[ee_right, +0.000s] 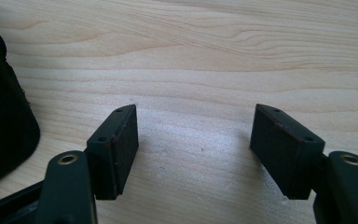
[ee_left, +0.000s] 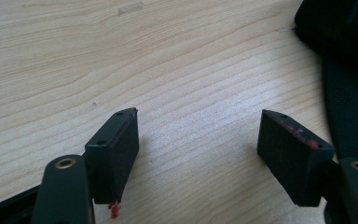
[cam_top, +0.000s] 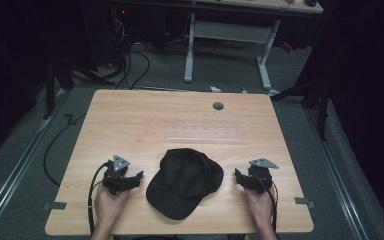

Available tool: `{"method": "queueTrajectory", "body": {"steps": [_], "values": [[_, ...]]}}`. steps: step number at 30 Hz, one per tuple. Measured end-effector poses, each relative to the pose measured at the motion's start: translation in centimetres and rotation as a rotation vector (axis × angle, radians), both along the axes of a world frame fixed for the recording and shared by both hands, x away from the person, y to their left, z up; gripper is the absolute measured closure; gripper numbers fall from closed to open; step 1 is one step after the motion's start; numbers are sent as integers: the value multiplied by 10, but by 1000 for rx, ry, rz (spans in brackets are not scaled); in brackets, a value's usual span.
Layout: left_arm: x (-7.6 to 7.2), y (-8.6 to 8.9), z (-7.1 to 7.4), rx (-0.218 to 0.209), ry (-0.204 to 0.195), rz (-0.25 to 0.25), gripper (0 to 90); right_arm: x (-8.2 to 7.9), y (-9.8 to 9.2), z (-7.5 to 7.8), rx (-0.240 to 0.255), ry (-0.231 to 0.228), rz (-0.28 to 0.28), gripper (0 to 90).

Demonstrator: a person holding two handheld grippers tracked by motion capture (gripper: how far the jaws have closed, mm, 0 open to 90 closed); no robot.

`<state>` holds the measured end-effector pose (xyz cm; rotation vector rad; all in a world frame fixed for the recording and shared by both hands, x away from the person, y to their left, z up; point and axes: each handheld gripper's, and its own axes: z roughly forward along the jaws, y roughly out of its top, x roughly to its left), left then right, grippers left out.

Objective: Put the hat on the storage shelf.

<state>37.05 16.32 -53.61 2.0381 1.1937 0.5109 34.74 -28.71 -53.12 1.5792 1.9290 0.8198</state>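
Two grippers flank a black fabric baseball cap (cam_top: 184, 182) on the light wooden table (cam_top: 130, 125).
Left gripper (cam_top: 136, 178) and right gripper (cam_top: 238, 176): jaws spread wide, holding nothing.

One black cap (cam_top: 185, 182) lies on one wooden table (cam_top: 130, 125), and two hand-held grippers are there, left (cam_top: 130, 181) and right (cam_top: 244, 179). One clear strip (cam_top: 205, 133), perhaps a ruler, lies behind the cap.
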Motion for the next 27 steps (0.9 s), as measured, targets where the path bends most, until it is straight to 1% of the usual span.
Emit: {"method": "queueTrajectory", "body": {"steps": [5,8,12,13,14,17,21,23,24,26,27], "values": [[0,0,0,0,0,0,296,-1,0,0,-5,1,2,330],[0,0,0,0,0,0,296,-1,0,0,-5,-5,-1,368],[0,0,0,0,0,1,296,-3,0,1,-7,-11,5,377],[0,0,0,0,0,1,295,-5,0,2,-1,-22,14,388],[0,0,0,-1,-1,2,295,-5,0,2,-1,-22,14,388],[0,0,0,0,0,1,295,-13,2,4,23,-61,40,410],[0,0,0,-1,-1,1,294,-19,3,4,24,-70,62,412],[0,0,0,1,-1,0,294,-22,4,5,33,-76,72,413],[0,0,0,1,-1,0,294,-26,5,7,46,-81,88,412],[0,0,0,1,-1,0,294,-27,6,8,48,-83,94,411],[0,0,0,-1,-1,1,294,-30,7,10,58,-85,108,407]]}}
